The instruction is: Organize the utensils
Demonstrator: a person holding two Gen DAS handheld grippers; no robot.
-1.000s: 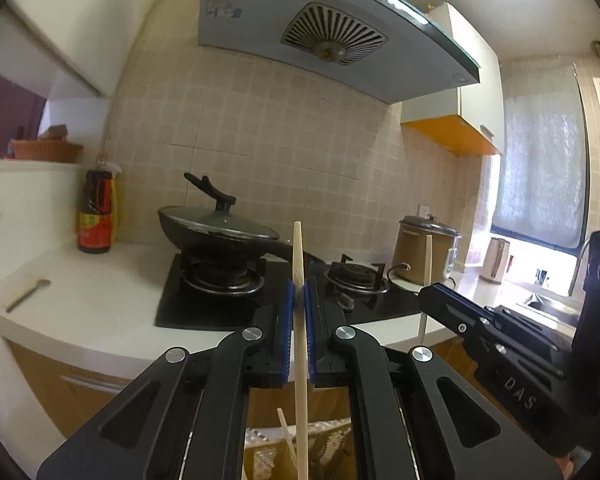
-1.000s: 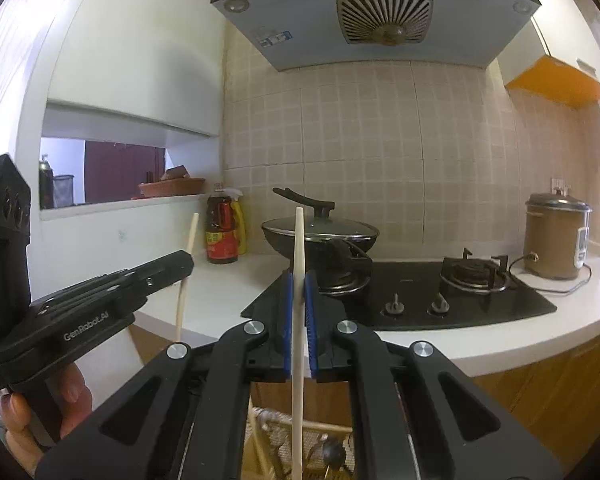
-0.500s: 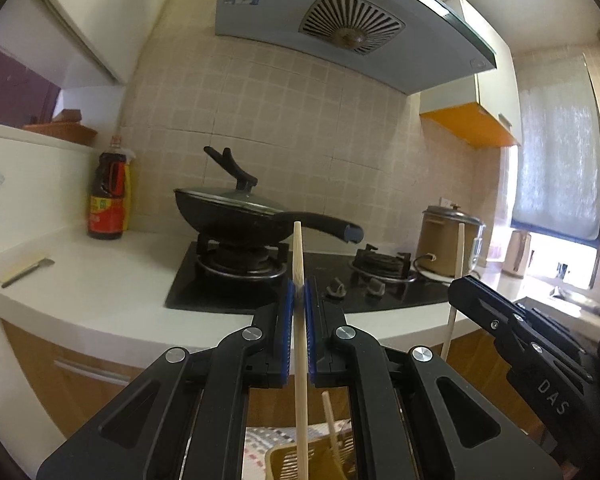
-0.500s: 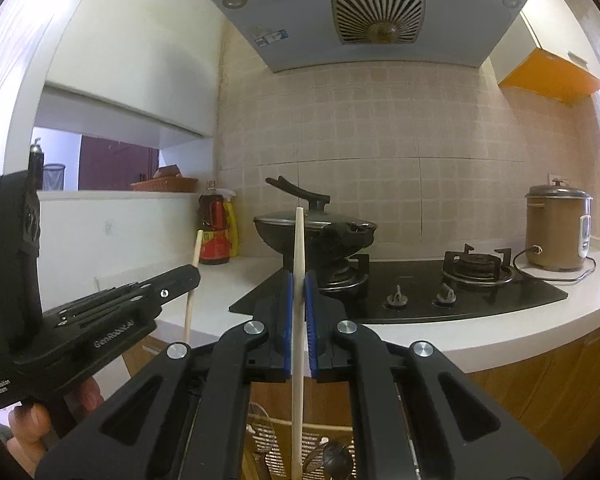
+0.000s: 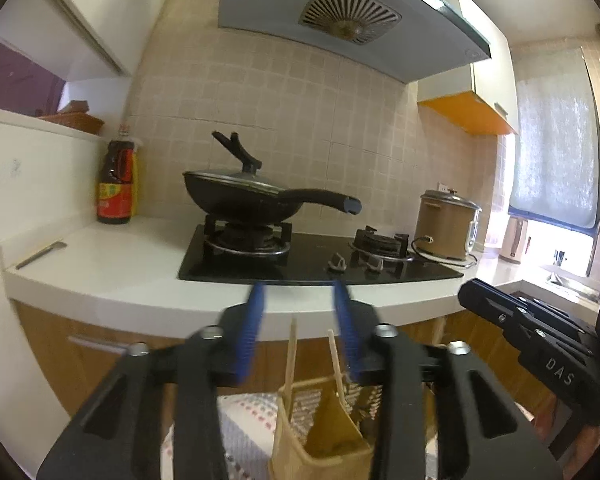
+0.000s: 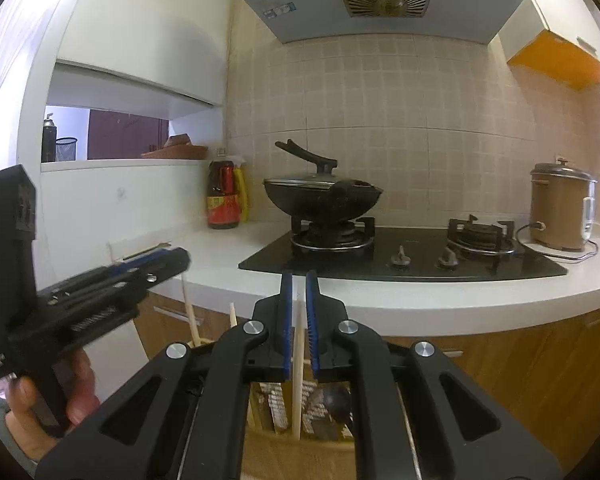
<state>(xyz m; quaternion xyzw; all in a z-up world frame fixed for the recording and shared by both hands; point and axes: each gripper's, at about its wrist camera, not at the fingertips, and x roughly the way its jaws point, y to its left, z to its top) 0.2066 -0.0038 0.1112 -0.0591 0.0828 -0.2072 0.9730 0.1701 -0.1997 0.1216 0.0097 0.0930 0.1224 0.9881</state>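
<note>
My left gripper [image 5: 298,286] hangs over a beige utensil holder [image 5: 324,452], its jaws opening. A pale wooden chopstick [image 5: 290,360] stands loose between the blue pads [image 5: 256,320], touching neither, with its lower end in the holder beside a second chopstick [image 5: 334,352]. In the right wrist view my right gripper [image 6: 299,276] has its jaws parted by a thin gap. A chopstick [image 6: 298,364] stands between them, its top sunk level with the pad tips and its foot in the holder [image 6: 300,456]. The left gripper [image 6: 152,268] shows there too, above two chopsticks [image 6: 190,312].
Behind runs a white countertop [image 5: 112,276] with a lidded black wok [image 5: 244,196] on a gas hob, a sauce bottle [image 5: 116,188], a rice cooker [image 5: 448,224] and a metal utensil [image 5: 40,254]. A patterned cloth [image 5: 252,412] lies under the holder. A hand [image 6: 72,392] grips the left tool.
Both grippers have sunk toward the holder. The left jaws opened and its chopstick dropped into the holder. The right chopstick slid down between pads that parted slightly.
</note>
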